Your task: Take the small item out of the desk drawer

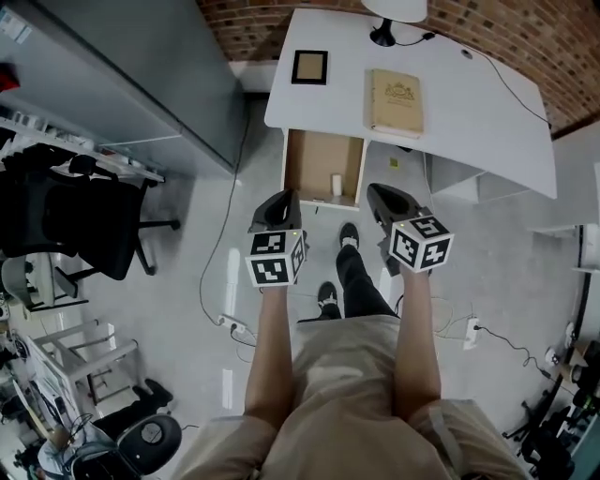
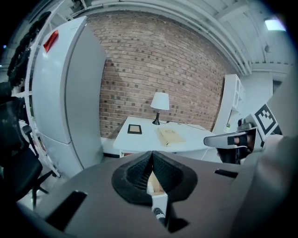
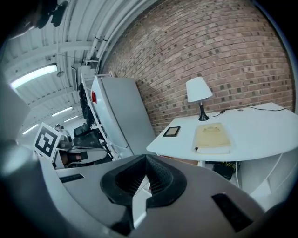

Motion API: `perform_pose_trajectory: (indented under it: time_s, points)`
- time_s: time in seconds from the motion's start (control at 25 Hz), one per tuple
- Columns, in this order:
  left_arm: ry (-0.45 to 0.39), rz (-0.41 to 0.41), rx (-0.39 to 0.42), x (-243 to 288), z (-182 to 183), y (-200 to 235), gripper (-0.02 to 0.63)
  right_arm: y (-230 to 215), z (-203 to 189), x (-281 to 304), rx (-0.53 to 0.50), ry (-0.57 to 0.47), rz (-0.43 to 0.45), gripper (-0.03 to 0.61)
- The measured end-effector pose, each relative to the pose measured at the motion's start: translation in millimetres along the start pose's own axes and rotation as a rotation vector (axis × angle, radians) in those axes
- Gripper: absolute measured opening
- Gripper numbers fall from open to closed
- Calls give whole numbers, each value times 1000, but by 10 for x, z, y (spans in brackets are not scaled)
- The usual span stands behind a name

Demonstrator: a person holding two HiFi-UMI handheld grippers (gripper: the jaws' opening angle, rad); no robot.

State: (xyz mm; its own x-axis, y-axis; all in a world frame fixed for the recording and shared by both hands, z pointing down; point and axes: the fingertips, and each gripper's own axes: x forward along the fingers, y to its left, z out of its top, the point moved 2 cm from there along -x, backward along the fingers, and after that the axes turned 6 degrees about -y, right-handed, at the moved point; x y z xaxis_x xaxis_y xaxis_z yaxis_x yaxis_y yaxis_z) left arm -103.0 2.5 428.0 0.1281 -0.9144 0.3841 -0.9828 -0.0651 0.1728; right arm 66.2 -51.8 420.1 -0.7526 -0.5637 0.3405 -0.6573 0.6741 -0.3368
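Observation:
The white desk (image 1: 469, 103) stands ahead, and its drawer (image 1: 300, 164) is pulled out, showing a brown inside. A small white item (image 1: 337, 184) stands near the drawer's front edge. My left gripper (image 1: 284, 195) hovers just short of the drawer's front left corner, its pads meeting at the tips with nothing held. My right gripper (image 1: 380, 190) is to the right of the drawer front, also shut and empty. In the left gripper view the left gripper (image 2: 152, 155) points at the desk (image 2: 149, 135). In the right gripper view the right gripper (image 3: 146, 158) points left of the desk (image 3: 251, 130).
On the desk lie a tan book (image 1: 394, 101), a small black frame (image 1: 309, 67) and a white lamp (image 1: 394, 11). A tall grey cabinet (image 1: 141, 75) stands left of the desk, with a black office chair (image 1: 84, 225) nearer. Cables and a power strip (image 1: 234, 328) lie on the floor.

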Motion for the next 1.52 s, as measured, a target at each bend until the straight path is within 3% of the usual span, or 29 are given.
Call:
perform_pose_trajectory:
  time_s: [0.4, 0.68, 0.84, 1.16, 1.36, 1.52]
  points:
    - [51, 15, -27, 789, 14, 178, 17, -586, 12, 769, 45, 118, 84, 20]
    - [76, 79, -88, 1237, 24, 383, 17, -960, -69, 1320, 96, 195, 90, 20]
    - [122, 107, -139, 1401, -202, 418, 17, -1079, -380, 1557, 115, 272, 108, 20]
    - [233, 106, -192, 1669, -704, 410, 17, -1433, -1005, 1814, 209, 363, 41, 20]
    - [253, 98, -145, 1739, -858, 581, 17, -1448, -1347, 1936, 242, 419, 57, 20]
    - [260, 108, -163, 1669, -990, 733, 17, -1412, -1579, 1958, 282, 433, 67, 20]
